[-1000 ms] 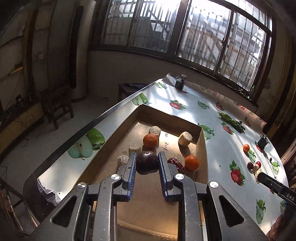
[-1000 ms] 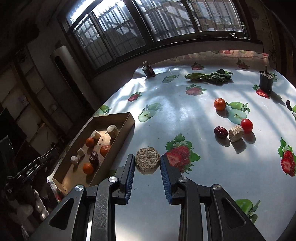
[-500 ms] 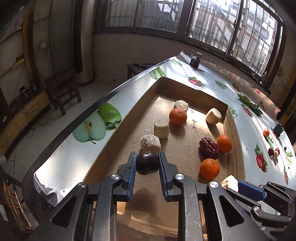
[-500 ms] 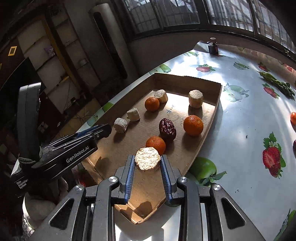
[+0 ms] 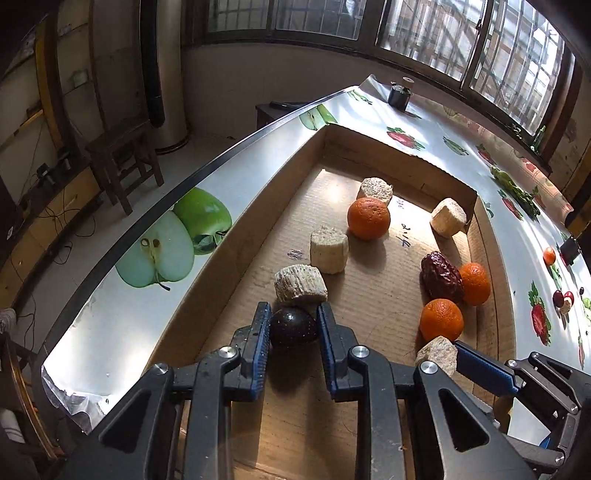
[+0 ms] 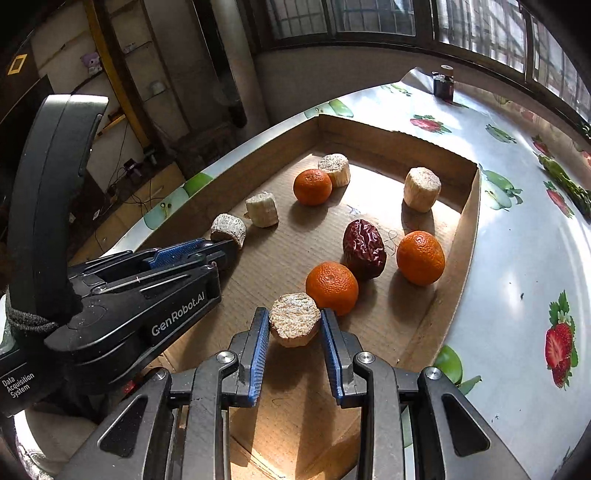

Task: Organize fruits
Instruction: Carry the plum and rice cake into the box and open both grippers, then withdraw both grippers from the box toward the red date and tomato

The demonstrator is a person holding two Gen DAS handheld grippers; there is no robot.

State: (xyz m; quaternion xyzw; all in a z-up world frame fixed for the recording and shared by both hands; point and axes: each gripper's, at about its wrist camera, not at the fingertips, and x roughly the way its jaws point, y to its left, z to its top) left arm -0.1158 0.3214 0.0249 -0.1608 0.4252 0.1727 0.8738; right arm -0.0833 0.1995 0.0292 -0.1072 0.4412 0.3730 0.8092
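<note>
Both grippers lowered into box [image 5: 280, 192] — dark fruit [image 5: 293, 326] visible only left-wrist.

Barred windows [image 5: 461, 33] ran along the far wall and threw sun across the table's edge [image 5: 207, 162]. Below me on my left lay a pale floor [image 5: 110, 221] with a wooden stool [image 5: 122, 151] and, beyond it, a white cylinder [image 5: 166, 74].

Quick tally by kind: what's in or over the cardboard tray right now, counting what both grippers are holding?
Oranges: 3
Beige cut chunks: 5, one in the right gripper
Red date: 1
Dark round fruit: 1, in the left gripper
Total: 10
</note>
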